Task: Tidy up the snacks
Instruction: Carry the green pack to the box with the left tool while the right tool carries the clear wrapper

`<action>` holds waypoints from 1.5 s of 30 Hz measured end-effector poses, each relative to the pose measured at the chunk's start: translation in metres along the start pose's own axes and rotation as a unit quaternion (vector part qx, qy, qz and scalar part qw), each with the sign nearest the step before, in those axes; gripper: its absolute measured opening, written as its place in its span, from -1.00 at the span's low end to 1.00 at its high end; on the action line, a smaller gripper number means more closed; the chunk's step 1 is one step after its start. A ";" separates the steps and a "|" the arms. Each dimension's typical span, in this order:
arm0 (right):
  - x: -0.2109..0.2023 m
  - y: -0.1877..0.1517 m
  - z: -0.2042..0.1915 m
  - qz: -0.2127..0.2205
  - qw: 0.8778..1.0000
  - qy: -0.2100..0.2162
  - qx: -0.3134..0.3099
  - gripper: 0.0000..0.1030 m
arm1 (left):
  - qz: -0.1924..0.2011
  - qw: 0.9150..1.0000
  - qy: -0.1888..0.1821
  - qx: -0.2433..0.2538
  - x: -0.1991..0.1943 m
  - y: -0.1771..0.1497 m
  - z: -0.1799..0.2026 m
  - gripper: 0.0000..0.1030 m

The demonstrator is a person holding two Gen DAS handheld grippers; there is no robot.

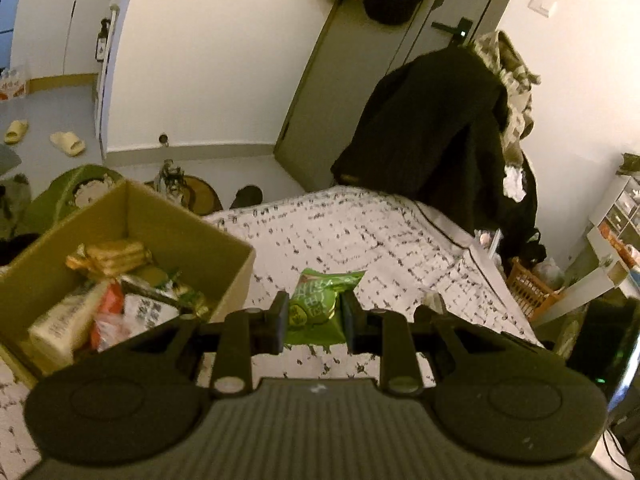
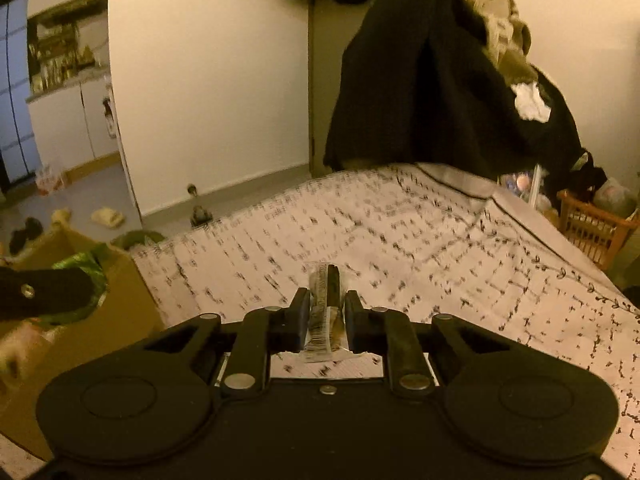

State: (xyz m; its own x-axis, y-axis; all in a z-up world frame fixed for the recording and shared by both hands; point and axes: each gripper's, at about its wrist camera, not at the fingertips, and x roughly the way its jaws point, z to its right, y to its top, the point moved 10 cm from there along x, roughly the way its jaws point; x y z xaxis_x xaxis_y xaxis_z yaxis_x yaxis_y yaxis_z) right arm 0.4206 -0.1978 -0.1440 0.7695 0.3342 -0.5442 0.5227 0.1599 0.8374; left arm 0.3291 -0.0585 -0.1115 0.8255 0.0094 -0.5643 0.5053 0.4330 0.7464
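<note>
My left gripper (image 1: 315, 314) is shut on a green snack packet (image 1: 320, 304) and holds it above the patterned bedspread (image 1: 400, 240), just right of an open cardboard box (image 1: 224, 264) with several snack packs inside. My right gripper (image 2: 327, 314) is shut on a slim clear-and-white snack packet (image 2: 323, 312), held edge-on above the bedspread (image 2: 440, 240). In the right wrist view the left gripper (image 2: 44, 292) and its green packet (image 2: 86, 266) show at the far left, over the box (image 2: 132, 292).
A chair draped with dark coats (image 1: 432, 120) stands at the bed's far end by a door (image 1: 360, 60). A wooden crate (image 2: 592, 228) sits at the right. Slippers (image 1: 68, 143) lie on the floor beyond the box. A white shelf unit (image 1: 608, 240) is at the far right.
</note>
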 end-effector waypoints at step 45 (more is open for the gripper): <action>-0.041 0.034 -0.146 0.038 0.987 0.152 -0.020 -0.64 | 0.020 0.998 0.063 -0.003 -0.038 0.043 -0.128 -0.49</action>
State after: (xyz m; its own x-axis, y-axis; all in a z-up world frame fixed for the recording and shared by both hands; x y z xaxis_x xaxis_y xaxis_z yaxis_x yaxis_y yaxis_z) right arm 0.3532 -0.0703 -0.0852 0.6571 0.6094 -0.4438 0.4473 0.1587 0.8802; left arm 0.2876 0.0757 -0.1031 0.8065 0.1395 -0.5745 0.4712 0.4351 0.7672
